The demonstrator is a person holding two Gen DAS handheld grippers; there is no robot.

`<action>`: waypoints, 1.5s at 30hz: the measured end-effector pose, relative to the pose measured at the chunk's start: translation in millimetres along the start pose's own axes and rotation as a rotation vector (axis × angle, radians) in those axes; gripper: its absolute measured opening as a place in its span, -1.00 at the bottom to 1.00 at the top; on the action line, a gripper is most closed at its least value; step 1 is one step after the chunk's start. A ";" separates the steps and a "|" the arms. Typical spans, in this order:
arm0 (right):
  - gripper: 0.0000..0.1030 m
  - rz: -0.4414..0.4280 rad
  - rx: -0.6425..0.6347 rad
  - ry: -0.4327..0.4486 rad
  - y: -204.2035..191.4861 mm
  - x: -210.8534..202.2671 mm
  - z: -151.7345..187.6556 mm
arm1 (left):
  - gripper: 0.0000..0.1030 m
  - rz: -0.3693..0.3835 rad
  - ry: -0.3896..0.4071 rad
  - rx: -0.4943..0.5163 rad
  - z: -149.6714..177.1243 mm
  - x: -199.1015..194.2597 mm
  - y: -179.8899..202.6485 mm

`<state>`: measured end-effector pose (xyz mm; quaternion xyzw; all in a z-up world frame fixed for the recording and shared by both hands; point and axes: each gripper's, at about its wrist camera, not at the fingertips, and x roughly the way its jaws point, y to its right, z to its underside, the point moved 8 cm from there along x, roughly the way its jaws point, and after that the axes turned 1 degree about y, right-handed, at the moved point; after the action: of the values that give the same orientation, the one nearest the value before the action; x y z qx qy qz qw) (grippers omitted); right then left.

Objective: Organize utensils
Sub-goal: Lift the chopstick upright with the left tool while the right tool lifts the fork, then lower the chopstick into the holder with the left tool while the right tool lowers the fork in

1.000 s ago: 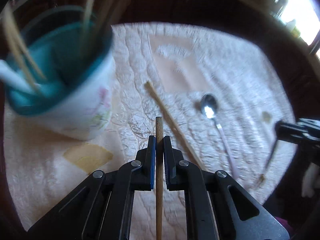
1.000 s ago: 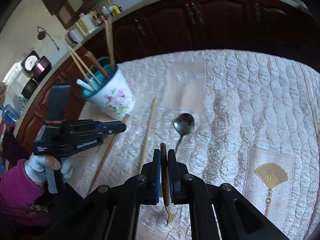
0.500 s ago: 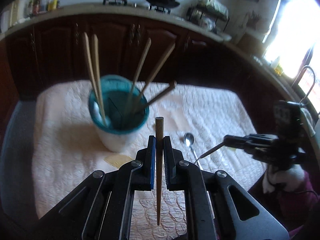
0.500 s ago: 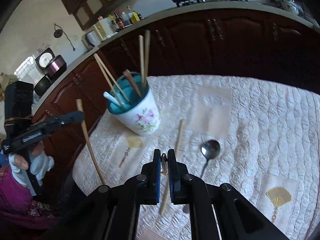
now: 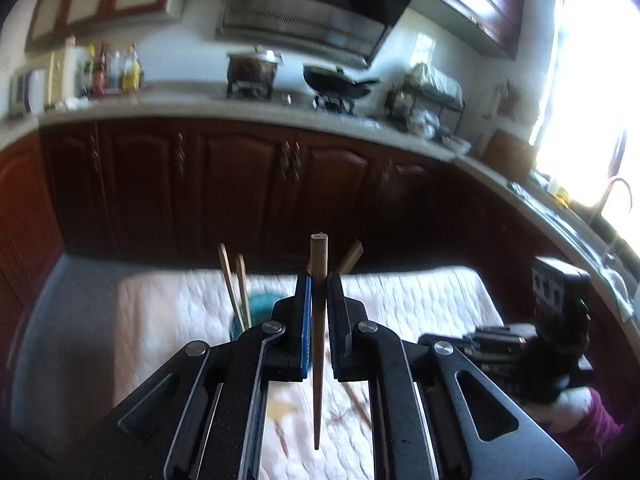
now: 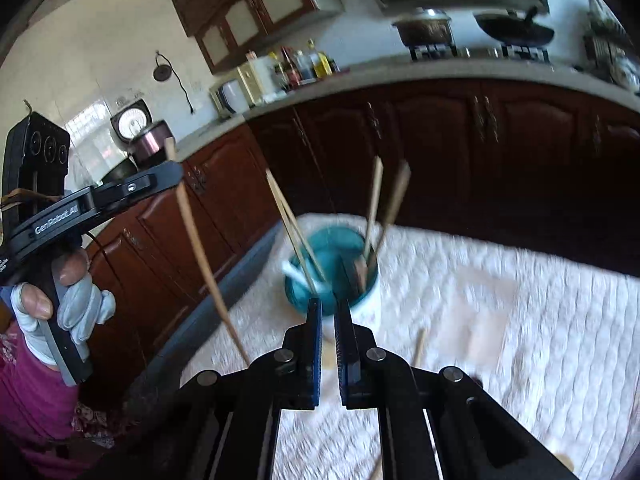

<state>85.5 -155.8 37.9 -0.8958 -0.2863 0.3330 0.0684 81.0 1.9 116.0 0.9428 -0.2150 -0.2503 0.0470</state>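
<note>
The cup [image 6: 332,276], teal inside and white outside, stands on the quilted white cloth [image 6: 520,320] near the cloth's far edge, in front of the dark wooden cabinets [image 6: 440,140]. Four chopsticks lean out of the cup: a crossed pair [image 6: 288,220] on its left side and two more [image 6: 384,200] on its right, with a white handle [image 6: 296,274] lying against the inner wall. The left gripper [image 5: 319,300] is clenched on a fifth chopstick [image 5: 319,340], held upright with its thick end above the fingers and its thin tip hanging free above the cloth, on the near side of the cup. From the right wrist view this gripper sits high and well to the left of the cup, out past the cloth's left edge, and its side carries the lettering "GenRobot.AI" [image 6: 56,222]. The right gripper [image 6: 328,356] is just in front of the cup, its fingers close together with a narrow gap; I cannot tell whether anything is grasped there. One more chopstick [image 6: 418,348] lies flat on the cloth to the right of the cup, beside the right gripper. The cloth stretches bare to the right of the cup. Blur hides the cup's flower print. On the counter behind the cup, a pot [image 5: 252,68] and a black wok [image 5: 336,82] sit on the stove.
</note>
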 end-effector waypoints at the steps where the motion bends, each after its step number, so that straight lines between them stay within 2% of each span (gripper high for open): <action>1: -0.89 -0.004 -0.013 0.010 -5.4 2.4 -8.9 | -0.88 -0.012 0.012 0.006 -6.4 1.8 -1.7; 5: -0.89 -0.001 -0.031 0.012 -10.6 9.1 -19.1 | -0.88 -0.028 0.022 -0.008 -24.5 18.0 -10.7; 8: -0.89 0.005 -0.034 -0.051 -4.2 20.9 -0.8 | -0.88 -0.026 0.007 -0.024 -22.4 29.9 -15.6; 11: -0.87 0.000 -0.051 -0.196 5.0 42.2 43.3 | -0.88 -0.025 -0.008 -0.015 -14.6 33.6 -18.5; 14: -0.67 0.036 -0.061 -0.347 21.8 67.9 97.8 | -0.88 -0.020 -0.026 -0.013 -9.4 38.6 -18.7; 16: -0.63 0.055 -0.059 -0.452 34.1 85.4 136.8 | -0.88 -0.019 -0.031 -0.019 -7.2 40.5 -18.9; 20: -0.63 0.083 -0.092 -0.564 47.4 108.0 174.5 | -0.88 -0.018 -0.040 -0.018 -5.9 42.3 -19.1; 25: -0.51 0.091 -0.158 -0.614 46.4 125.1 181.5 | -0.88 -0.016 -0.049 -0.017 -3.9 42.3 -17.5; 28: -0.50 0.094 -0.208 -0.650 43.8 135.2 184.8 | -0.88 -0.014 -0.051 -0.019 -3.5 41.9 -17.6; 33: -0.50 0.082 -0.219 -0.676 42.5 148.0 197.3 | -0.88 -0.014 -0.058 -0.027 -1.5 43.4 -19.3; 36: -0.55 0.085 -0.200 -0.642 41.9 153.7 197.7 | -0.88 -0.015 -0.064 -0.032 0.5 44.6 -18.9; 37: -0.67 0.087 -0.189 -0.631 43.3 152.8 196.7 | -0.88 -0.014 -0.065 -0.033 1.6 44.2 -18.9; 43: -0.68 0.047 -0.124 -0.547 44.8 127.7 180.3 | -0.88 -0.024 -0.062 -0.029 1.3 40.7 -19.1; 45: -0.68 0.013 -0.084 -0.491 39.9 114.4 166.3 | -0.88 -0.024 -0.058 -0.033 0.6 40.1 -19.2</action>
<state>68.6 -136.2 -166.2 -0.7921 -0.3021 0.5287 -0.0428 119.4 2.0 93.6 0.9368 -0.2007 -0.2814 0.0532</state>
